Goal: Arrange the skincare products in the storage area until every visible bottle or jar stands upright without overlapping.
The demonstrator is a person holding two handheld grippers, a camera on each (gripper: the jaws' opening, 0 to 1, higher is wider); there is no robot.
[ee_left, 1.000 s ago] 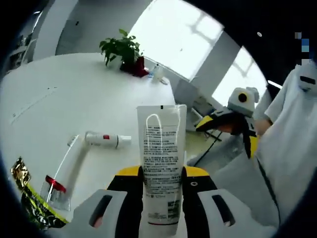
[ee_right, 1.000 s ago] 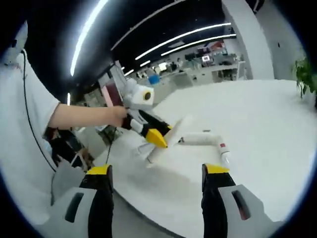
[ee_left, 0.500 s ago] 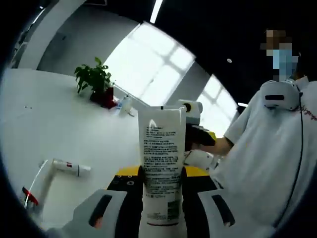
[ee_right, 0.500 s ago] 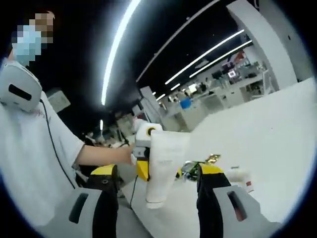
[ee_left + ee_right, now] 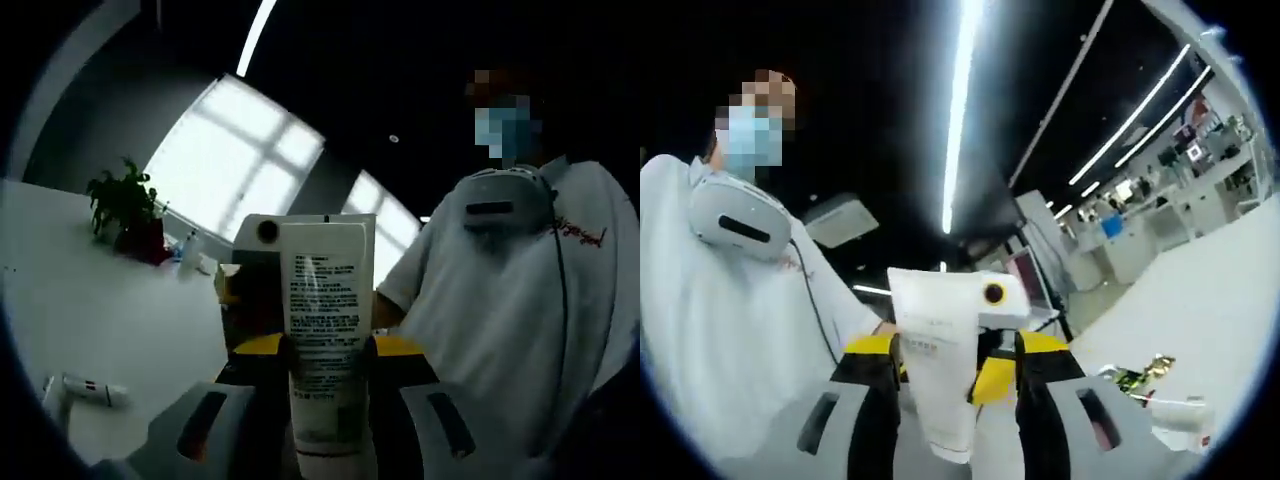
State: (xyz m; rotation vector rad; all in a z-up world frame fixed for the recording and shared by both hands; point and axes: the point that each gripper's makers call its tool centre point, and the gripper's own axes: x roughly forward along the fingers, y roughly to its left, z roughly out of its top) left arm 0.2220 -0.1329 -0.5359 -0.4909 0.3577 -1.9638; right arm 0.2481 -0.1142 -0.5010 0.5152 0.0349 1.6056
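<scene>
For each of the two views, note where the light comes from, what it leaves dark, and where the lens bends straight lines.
Left gripper view: bright windows backlight the scene, so the white tube and the person's shirt look dim, and the window bars curve. Right gripper view: a ceiling strip light glares against a black ceiling, and the strip lights bow near the edge; the tube looks soft.
</scene>
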